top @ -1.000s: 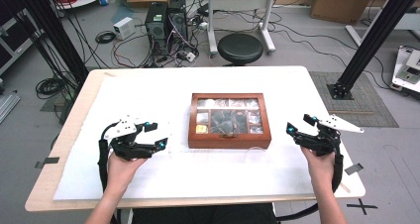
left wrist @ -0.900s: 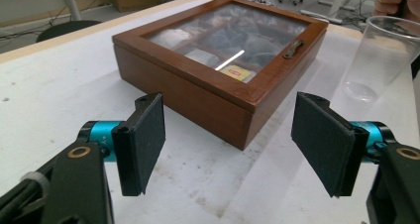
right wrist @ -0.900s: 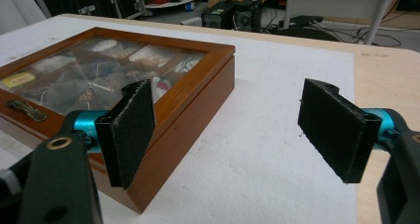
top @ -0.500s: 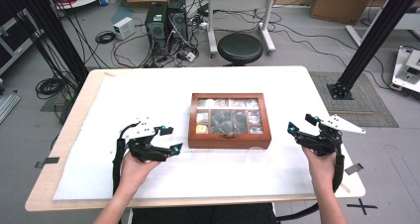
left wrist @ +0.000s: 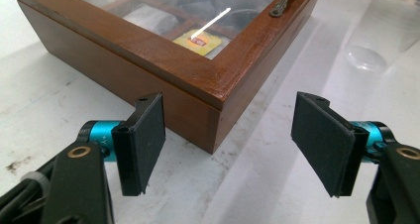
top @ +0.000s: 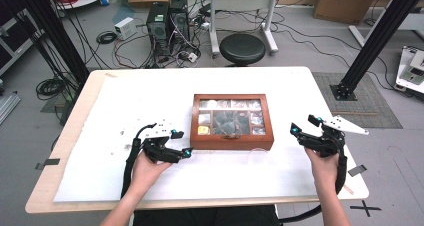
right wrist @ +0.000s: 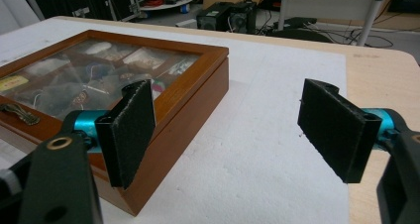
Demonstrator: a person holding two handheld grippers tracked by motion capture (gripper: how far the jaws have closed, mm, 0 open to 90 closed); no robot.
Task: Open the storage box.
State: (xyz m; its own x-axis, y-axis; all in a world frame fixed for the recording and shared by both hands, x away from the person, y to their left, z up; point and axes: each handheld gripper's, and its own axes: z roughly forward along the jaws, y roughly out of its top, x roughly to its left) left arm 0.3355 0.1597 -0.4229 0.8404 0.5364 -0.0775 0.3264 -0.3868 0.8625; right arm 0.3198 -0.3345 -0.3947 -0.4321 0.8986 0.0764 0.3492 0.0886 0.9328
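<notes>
A shut wooden box point(top: 232, 142) with a glass lid stands mid-table, with tea bags in its compartments, one of them yellow point(top: 203, 130). My left gripper point(top: 182, 143) is open just off the box's front left corner. In the left gripper view the gripper point(left wrist: 229, 105) has that corner of the box point(left wrist: 148, 53) straight ahead between the black pads point(left wrist: 143, 135), not touching. My right gripper point(top: 302, 124) is open to the right of the box, a short way off. In the right gripper view the gripper point(right wrist: 228, 102) is empty, with the box point(right wrist: 188, 92) at the left.
A clear plastic cup point(top: 260, 156) stands just in front of the box's front right part, also the cup point(left wrist: 376, 40). A metal latch point(left wrist: 282, 1) sits mid-front on the lid. White foam sheet point(top: 150, 101) covers the table. A stool point(top: 242, 48) stands beyond the far edge.
My left gripper has moved right, closing in on the box's front left corner. The right gripper has stayed nearly still and open.
</notes>
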